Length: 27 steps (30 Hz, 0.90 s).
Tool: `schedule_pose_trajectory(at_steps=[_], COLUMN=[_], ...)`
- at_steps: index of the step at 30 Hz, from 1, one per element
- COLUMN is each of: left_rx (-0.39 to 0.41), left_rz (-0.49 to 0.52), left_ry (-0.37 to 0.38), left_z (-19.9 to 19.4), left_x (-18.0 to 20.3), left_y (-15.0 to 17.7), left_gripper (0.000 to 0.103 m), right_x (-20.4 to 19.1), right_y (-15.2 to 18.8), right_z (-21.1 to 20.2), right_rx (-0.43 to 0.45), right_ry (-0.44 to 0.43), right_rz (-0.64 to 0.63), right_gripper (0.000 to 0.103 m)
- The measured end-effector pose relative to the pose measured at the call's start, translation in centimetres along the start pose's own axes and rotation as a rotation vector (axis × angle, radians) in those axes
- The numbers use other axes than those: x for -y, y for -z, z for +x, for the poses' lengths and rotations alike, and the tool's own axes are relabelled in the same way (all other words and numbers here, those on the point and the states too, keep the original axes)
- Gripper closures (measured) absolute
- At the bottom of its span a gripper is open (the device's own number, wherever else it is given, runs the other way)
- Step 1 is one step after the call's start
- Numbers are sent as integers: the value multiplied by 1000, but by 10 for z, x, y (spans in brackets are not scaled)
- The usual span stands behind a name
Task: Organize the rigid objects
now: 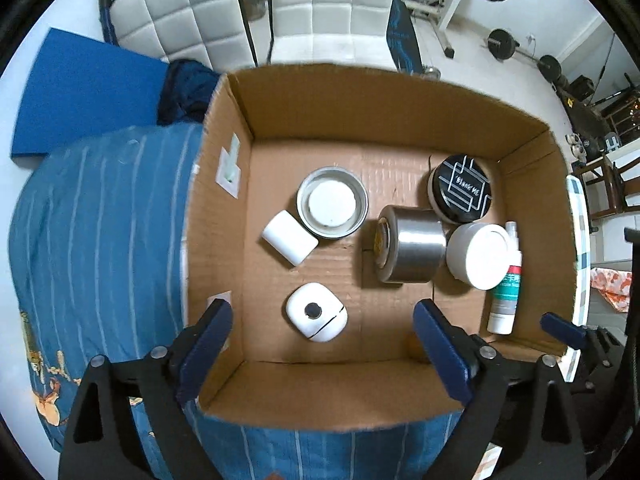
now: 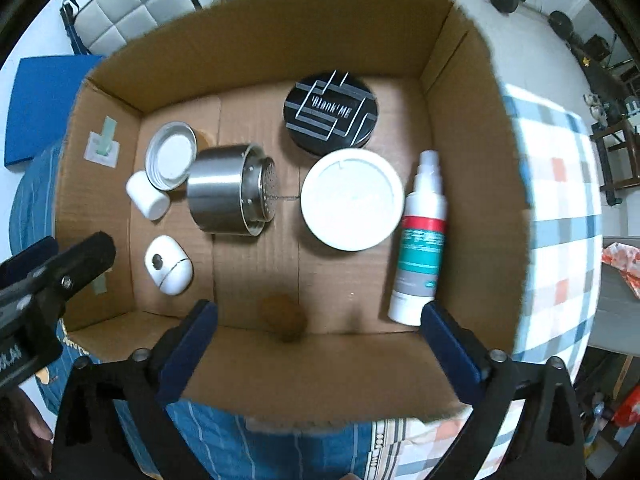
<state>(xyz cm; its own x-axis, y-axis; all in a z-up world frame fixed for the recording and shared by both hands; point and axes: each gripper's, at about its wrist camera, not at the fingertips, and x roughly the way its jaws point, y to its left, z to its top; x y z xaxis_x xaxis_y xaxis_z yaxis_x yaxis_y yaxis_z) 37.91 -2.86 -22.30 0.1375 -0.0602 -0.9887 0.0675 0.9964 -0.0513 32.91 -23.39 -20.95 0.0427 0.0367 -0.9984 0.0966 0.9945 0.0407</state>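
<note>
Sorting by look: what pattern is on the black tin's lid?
Silver angular lines on the black tin; right wrist view shows it best.

The cardboard box is open on top, walled on all four sides. Bare floor lies along the bottom centre of the right wrist frame — broken only by a blurred brown lump. Right of centre, the black tin, white jar and spray bottle crowd together. The steel canister lies at centre; the metal lid, white cap and white case fill the left — narrow gaps between.
</note>
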Motion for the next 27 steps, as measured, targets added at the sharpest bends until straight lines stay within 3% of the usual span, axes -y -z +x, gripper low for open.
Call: schedule_pose_trajectory(at_steps=[7, 13, 27], left_rx=[57, 131, 373], left_rz=[-5, -7, 16], left_ry=[-2, -1, -9], left_z=[-33, -73, -222], left_x=[-1, 6, 22], left_y=[14, 40, 134], left_gripper=[10, 10, 10], right_x=[12, 15, 34], right_y=[7, 34, 148], right_z=[-31, -70, -223], right_rx=[62, 118, 357], right_ry=[1, -19, -37], right_rz=[6, 1, -13], right_gripper=[0, 0, 0])
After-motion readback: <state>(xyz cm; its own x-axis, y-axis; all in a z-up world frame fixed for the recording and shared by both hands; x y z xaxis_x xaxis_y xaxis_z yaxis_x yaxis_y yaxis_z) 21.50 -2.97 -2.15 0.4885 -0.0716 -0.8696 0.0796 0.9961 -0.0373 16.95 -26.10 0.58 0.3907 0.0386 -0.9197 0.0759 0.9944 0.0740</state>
